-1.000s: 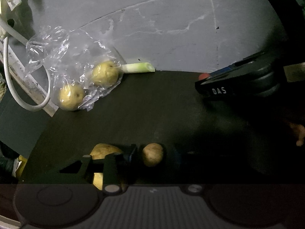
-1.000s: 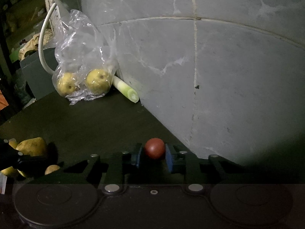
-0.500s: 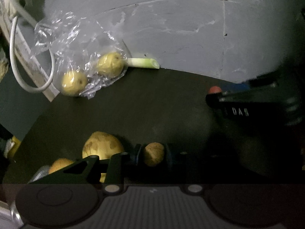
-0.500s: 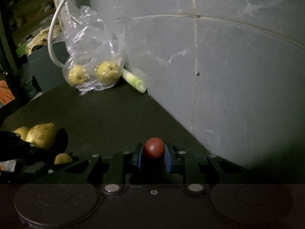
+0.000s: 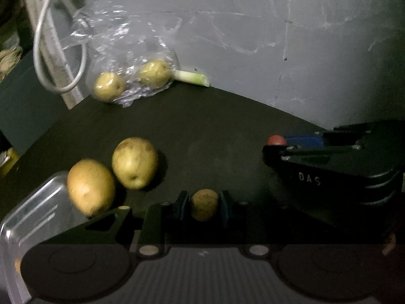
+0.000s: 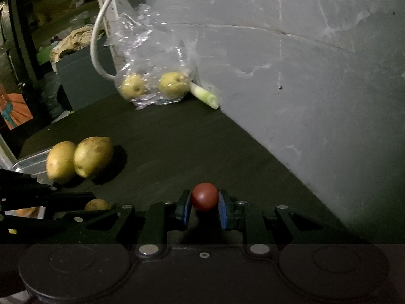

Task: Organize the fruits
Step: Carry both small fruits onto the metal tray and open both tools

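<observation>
Left gripper (image 5: 204,207) around brown fruit (image 5: 204,204)

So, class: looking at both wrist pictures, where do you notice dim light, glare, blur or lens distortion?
Left wrist view: dim overall, dark fisheye corners; the wall's seam bows; glare on the metal tray; the clear bag and cable are smeared by blur. Right wrist view: equally dim; the red fruit is fairly sharp, the two large yellow fruits cast soft shadows rightward; the bag glints.
</observation>
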Demonstrator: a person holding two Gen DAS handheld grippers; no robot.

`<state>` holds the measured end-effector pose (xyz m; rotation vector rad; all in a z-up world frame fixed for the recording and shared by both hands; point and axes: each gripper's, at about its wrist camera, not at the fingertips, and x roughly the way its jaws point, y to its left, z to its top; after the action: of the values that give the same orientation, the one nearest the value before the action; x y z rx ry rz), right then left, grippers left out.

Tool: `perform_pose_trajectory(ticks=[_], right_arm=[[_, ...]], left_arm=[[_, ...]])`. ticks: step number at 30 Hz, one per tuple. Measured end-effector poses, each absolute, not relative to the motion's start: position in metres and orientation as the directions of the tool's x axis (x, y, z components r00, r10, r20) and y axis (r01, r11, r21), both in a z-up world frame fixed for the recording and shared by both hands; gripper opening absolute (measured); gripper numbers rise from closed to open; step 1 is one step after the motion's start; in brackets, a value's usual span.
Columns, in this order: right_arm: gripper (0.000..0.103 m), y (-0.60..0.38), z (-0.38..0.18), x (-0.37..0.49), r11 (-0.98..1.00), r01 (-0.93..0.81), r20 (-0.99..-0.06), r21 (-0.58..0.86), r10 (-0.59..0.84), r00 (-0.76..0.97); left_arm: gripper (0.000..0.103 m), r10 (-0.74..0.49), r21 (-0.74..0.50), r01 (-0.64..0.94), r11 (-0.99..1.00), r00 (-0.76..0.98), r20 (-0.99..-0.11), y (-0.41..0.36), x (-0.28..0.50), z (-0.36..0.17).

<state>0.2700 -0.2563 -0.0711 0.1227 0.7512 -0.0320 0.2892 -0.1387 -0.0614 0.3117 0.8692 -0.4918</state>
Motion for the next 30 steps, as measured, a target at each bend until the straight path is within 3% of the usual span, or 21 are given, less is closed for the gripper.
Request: perform_pose_trajectory(ticks=[30], right_arm=[[0.024,-0.122,-0.044,0.194,0.977,-0.17,-0.677,0.125,0.21,0.706]], left_arm=[[0.029,-0.231,-0.032,0.321,0.947,0.606,-0.761,-0.005,0.191,-0.025]])
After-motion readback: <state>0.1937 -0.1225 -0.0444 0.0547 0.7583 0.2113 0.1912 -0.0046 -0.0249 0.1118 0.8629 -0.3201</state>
